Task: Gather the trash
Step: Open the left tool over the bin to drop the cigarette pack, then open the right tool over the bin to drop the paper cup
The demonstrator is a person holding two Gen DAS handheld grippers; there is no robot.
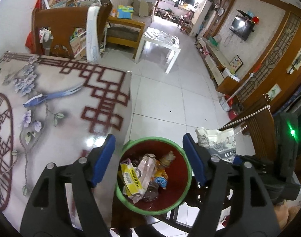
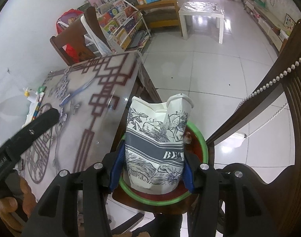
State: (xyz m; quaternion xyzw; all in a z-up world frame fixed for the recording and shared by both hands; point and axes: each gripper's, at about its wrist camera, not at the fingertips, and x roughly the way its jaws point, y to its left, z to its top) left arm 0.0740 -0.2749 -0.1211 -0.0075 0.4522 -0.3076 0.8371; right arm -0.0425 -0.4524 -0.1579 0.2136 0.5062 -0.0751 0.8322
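Note:
A green-rimmed red trash bin [image 1: 187, 174] stands on a dark wooden chair beside the table and holds several wrappers [image 1: 142, 175]. My left gripper [image 1: 149, 161] is open and empty, its blue pads either side of the bin, above it. My right gripper [image 2: 152, 167] is shut on a crushed white paper cup [image 2: 156, 144] with grey flower print, held over the bin's rim [image 2: 201, 138]. The cup also shows in the left wrist view [image 1: 217, 140], at the bin's right.
A patterned glass table [image 1: 51, 106] lies to the left, with small items at its far left edge [image 2: 34, 98]. A wooden chair back [image 2: 268, 118] with a bead string rises on the right. White tiled floor [image 1: 166, 98], a white side table [image 1: 160, 43] and a bookshelf lie beyond.

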